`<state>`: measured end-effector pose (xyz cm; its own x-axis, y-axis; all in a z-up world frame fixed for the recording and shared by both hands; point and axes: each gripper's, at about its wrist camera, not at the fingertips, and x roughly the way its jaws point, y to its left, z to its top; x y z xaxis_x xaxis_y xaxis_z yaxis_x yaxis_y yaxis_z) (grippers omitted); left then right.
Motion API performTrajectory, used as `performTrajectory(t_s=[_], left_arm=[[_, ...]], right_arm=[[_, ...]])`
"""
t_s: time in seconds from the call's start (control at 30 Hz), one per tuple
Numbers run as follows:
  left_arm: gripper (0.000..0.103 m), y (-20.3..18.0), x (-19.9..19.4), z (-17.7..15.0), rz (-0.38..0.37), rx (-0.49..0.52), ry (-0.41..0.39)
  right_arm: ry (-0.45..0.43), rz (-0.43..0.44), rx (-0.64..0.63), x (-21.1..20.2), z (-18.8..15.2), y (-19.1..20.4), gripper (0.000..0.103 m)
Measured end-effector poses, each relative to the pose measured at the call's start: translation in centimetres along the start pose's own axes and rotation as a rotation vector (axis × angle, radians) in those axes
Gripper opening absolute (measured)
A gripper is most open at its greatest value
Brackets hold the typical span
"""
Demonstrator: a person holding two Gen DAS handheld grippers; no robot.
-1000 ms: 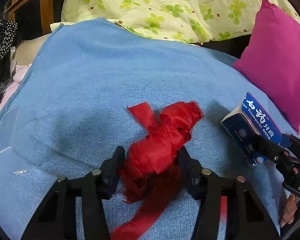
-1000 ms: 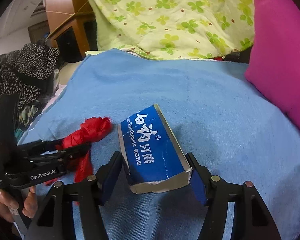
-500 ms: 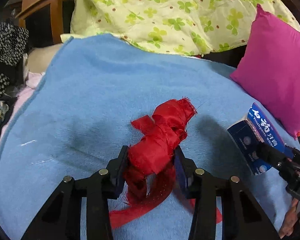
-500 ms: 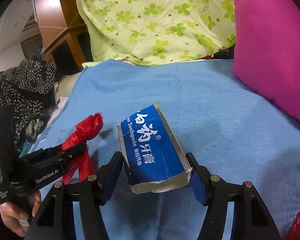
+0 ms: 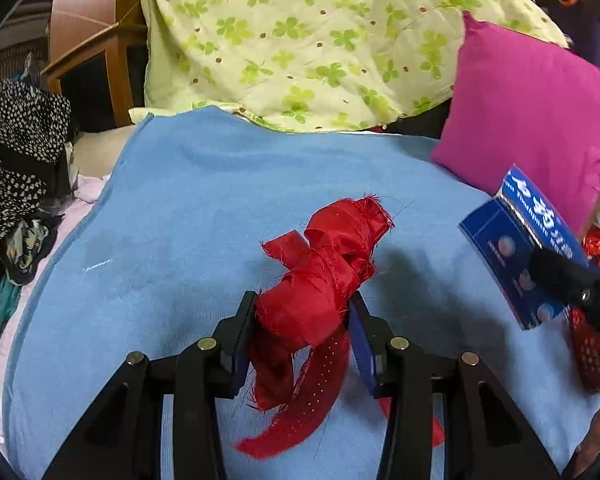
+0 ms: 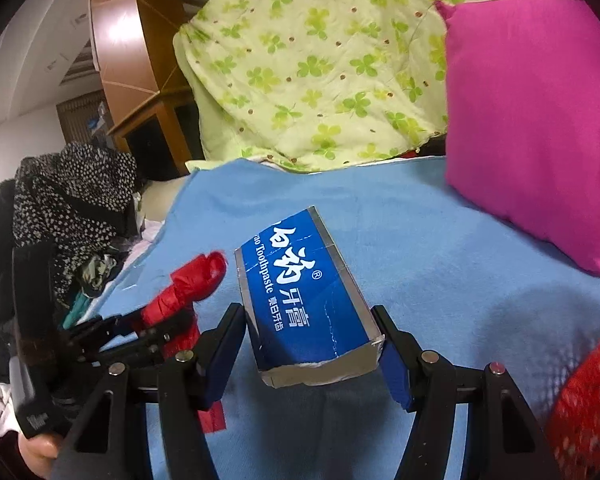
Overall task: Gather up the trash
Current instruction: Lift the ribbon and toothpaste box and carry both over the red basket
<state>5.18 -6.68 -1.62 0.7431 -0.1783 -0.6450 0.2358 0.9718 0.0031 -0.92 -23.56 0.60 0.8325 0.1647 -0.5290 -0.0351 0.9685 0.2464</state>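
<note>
My left gripper (image 5: 302, 316) is shut on a crumpled red ribbon (image 5: 324, 268) and holds it above the blue blanket (image 5: 188, 208), loose ends hanging down. My right gripper (image 6: 312, 340) is shut on a blue toothpaste box (image 6: 300, 292), also held off the blanket. The box also shows in the left wrist view (image 5: 524, 256) at the right, and the ribbon (image 6: 192, 284) with the left gripper (image 6: 112, 332) shows at the left in the right wrist view.
A magenta pillow (image 5: 532, 120) lies at the right and a green clover quilt (image 5: 300, 40) at the back. Dotted black clothes (image 5: 16, 152) pile at the left edge. Something red and netted (image 6: 588, 396) sits at the lower right. A wooden cabinet (image 6: 132, 52) stands behind.
Both grippers have risen from the blanket. The left one closed tighter on the ribbon and lifted it. The right one lifted the box.
</note>
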Motion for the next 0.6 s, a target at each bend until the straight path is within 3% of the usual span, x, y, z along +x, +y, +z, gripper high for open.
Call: performTrajectory(t_s=[0.33, 0.6], left_arm=[[0.046, -1.6, -5.9, -1.7, 0.025, 0.057, -0.064], [0.046, -1.9, -10.0, -1.0, 0.02, 0.063, -0.112]], right_arm=[[-0.097, -0.031, 0.003, -6.6, -2.5, 1.0, 0.066], [-0.163, -0.039, 0.055, -11.7, -3.6, 1.0, 0.066]])
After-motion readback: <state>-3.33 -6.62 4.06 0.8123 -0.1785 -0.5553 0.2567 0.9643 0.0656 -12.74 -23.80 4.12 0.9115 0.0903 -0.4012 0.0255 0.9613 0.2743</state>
